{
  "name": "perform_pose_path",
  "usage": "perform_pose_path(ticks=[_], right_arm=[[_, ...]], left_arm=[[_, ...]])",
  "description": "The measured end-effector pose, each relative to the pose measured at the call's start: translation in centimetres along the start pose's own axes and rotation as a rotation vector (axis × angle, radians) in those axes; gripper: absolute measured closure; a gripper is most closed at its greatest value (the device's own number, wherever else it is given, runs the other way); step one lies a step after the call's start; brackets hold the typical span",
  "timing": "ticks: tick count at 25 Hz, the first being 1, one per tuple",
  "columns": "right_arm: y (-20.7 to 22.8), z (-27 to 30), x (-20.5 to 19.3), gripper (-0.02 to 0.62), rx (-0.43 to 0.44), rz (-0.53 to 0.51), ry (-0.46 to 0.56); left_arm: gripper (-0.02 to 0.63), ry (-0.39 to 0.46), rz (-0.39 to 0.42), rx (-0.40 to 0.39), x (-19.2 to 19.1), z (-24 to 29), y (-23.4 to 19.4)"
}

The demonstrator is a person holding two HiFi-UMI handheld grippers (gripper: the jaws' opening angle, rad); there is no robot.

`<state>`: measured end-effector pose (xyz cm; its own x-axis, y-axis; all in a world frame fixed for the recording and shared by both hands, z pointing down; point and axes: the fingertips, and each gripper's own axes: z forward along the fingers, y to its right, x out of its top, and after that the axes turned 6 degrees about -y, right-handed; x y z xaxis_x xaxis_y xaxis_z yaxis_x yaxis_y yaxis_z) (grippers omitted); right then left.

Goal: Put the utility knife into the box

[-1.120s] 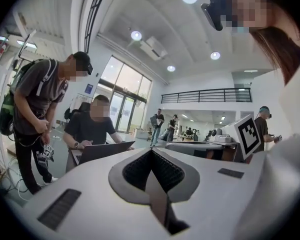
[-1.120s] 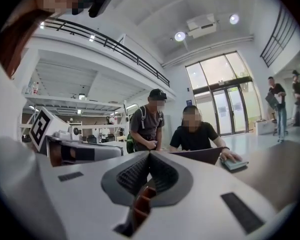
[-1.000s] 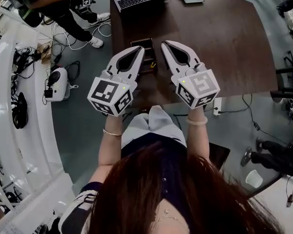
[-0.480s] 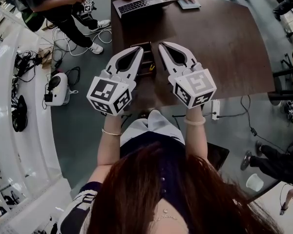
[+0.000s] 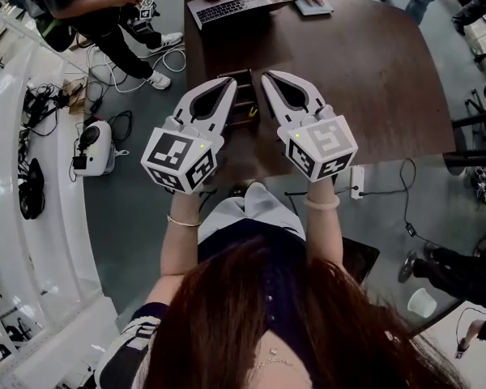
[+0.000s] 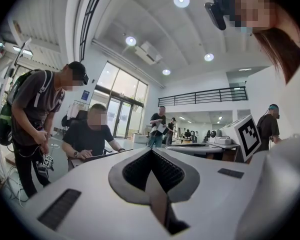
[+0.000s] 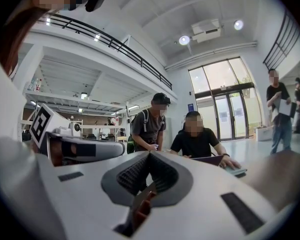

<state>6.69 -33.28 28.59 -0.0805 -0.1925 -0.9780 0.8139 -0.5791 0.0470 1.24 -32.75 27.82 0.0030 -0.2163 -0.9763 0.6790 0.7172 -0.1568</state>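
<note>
The left gripper (image 5: pixel 227 80) and right gripper (image 5: pixel 266 76) both have their jaws pressed together on nothing, side by side above the table (image 5: pixel 364 71) near its left edge. The box (image 5: pixel 245 96) stands between them. A yellow speck inside is perhaps the utility knife (image 5: pixel 252 112).

Two claws are in view, the left claw (image 5: pixel 225 83) and the right claw (image 5: pixel 270 79), and each carries one marker cube. There is one brown desk (image 5: pixel 373 71) with one dark box (image 5: pixel 245 100), one open laptop (image 5: pixel 227 2) and one flat grey device (image 5: pixel 312 5) on it. Two people are at its far end, one seated person (image 7: pixel 199 139) and one standing person (image 7: pixel 149 124). One white power strip (image 5: pixel 358 181) lies near the desk's edge, and one white machine (image 5: pixel 93 143) stands on the floor.
</note>
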Motion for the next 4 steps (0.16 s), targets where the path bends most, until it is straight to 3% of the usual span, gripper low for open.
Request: perform_pose_path(ticks=[4], right_arm=[[0.23,-0.12,-0.6,0.58,0.004,-0.001,0.0]], left_arm=[[0.612,0.003,0.0,0.002,-0.37,0.37,0.16]])
